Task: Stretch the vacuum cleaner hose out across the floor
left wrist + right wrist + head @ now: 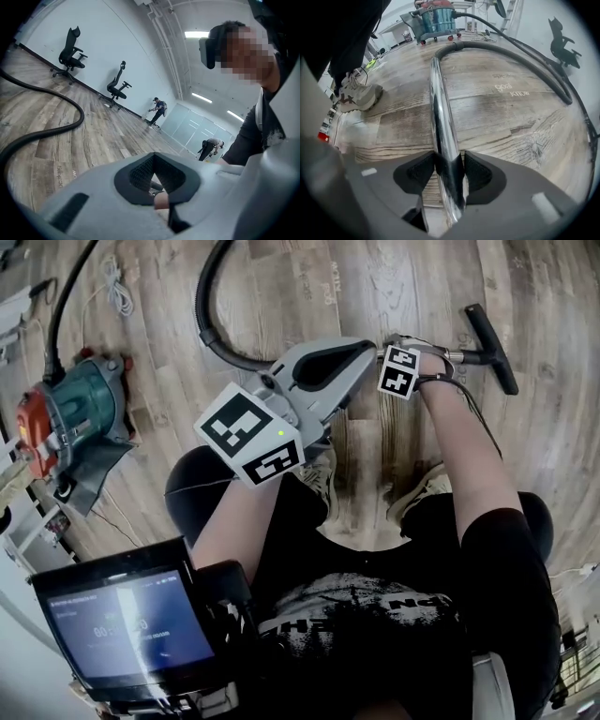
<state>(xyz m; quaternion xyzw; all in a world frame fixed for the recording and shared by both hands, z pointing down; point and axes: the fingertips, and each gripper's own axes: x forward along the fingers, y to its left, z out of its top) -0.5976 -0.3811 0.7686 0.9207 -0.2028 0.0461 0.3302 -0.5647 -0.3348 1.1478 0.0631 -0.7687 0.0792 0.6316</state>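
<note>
Wood floor (375,287) underfoot, teal vacuum cleaner (80,409) parked on it, its black hose (199,310) looping round to the chrome wand (440,117), which the right gripper (449,174) clamps, left gripper (153,180) pinched together, empty.

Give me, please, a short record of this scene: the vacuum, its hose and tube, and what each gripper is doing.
vacuum cleaner: stands on the wooden floor, at the person's left
hose: black, lies in a curve on the floor, not yet stretched out
metal tube: joined to the hose at one end, floor nozzle at the other
right gripper: points down, jaws closed on the metal tube
left gripper: jaws together, nothing between them
</note>
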